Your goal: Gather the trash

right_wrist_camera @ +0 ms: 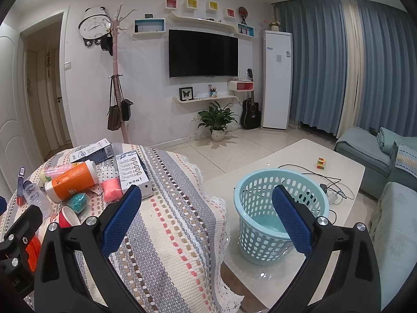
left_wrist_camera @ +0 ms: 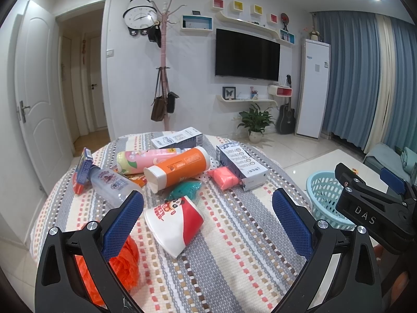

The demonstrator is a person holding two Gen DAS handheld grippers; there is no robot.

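Both tools wide, empty: left tool (left_wrist_camera: pixel 208 210) over cup (left_wrist_camera: pixel 174 224) for first pick, right tool (right_wrist_camera: pixel 206 206) near basket (right_wrist_camera: pixel 280 215).

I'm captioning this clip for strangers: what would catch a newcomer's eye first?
A jumble of litter on the striped woven tablecloth: an orange cylindrical bottle lying on its side mid-pile, with a crushed red-and-white paper cup nearest the camera. To the right, a pale blue perforated plastic basket stands empty on the white coffee table.
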